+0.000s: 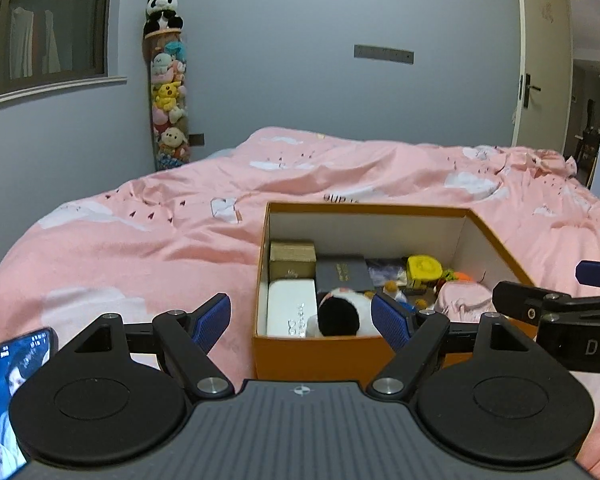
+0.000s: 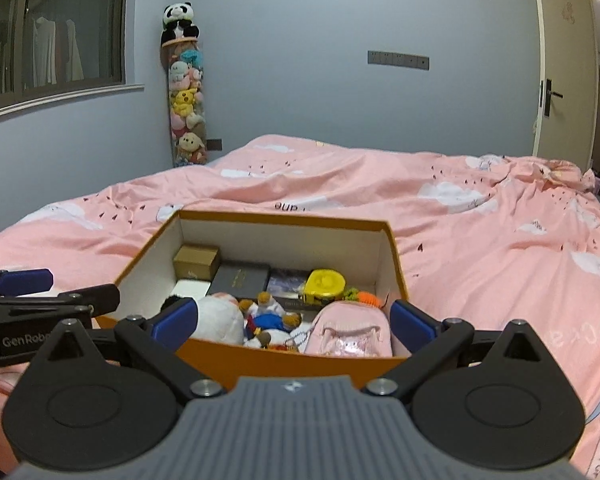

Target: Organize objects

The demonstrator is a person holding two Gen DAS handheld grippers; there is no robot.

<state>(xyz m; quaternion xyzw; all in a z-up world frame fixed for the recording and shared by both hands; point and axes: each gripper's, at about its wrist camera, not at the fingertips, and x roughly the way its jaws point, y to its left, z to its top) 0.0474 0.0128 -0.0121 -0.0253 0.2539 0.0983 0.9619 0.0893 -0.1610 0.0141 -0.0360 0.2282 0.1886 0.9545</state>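
Observation:
An orange cardboard box [image 1: 324,354] [image 2: 284,364] sits on the pink bed. Inside lie a gold box [image 1: 293,260] [image 2: 196,261], a dark flat box [image 1: 342,274] [image 2: 242,280], a white case [image 1: 292,310], a yellow tape measure [image 1: 423,270] [image 2: 325,285], a black-and-white plush [image 1: 342,314] [image 2: 216,320], a small pink backpack [image 1: 466,300] [image 2: 350,334] and a little bear doll [image 2: 270,318]. My left gripper [image 1: 302,322] is open just before the box's near left corner. My right gripper [image 2: 294,320] is open in front of the box's near wall. Nothing is held.
A pink duvet [image 1: 180,224] [image 2: 500,240] covers the bed. A phone [image 1: 10,392] with a lit screen lies at the near left. A tall tube of plush toys [image 1: 168,92] [image 2: 186,92] stands in the corner. An open door [image 1: 540,80] is at the right.

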